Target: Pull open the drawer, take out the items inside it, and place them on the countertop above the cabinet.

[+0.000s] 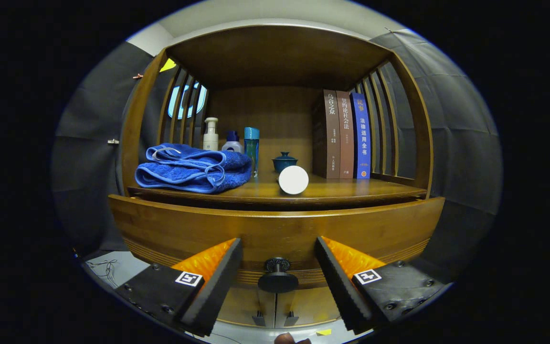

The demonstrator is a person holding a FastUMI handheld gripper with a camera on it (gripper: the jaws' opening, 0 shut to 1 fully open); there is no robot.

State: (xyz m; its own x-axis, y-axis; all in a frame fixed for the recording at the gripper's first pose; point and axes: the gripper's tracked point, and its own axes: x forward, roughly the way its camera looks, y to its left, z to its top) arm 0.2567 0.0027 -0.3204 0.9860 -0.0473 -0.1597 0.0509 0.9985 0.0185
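Note:
A wooden drawer front [275, 229] runs across the cabinet just below the countertop [342, 191]. Its dark round knob [277, 276] sits between my two fingers, with a gap on each side. My gripper [278, 267] is open around the knob and neither finger touches it. The drawer looks closed, so its contents are hidden.
On the countertop lie a folded blue towel [193, 168], a pump bottle [211, 134], a small bottle [232, 142], a teal tumbler [251, 149], a blue lidded cup [284, 161], a white round object [293, 179] and three upright books [346, 134]. Slatted wooden sides and a top panel enclose the shelf.

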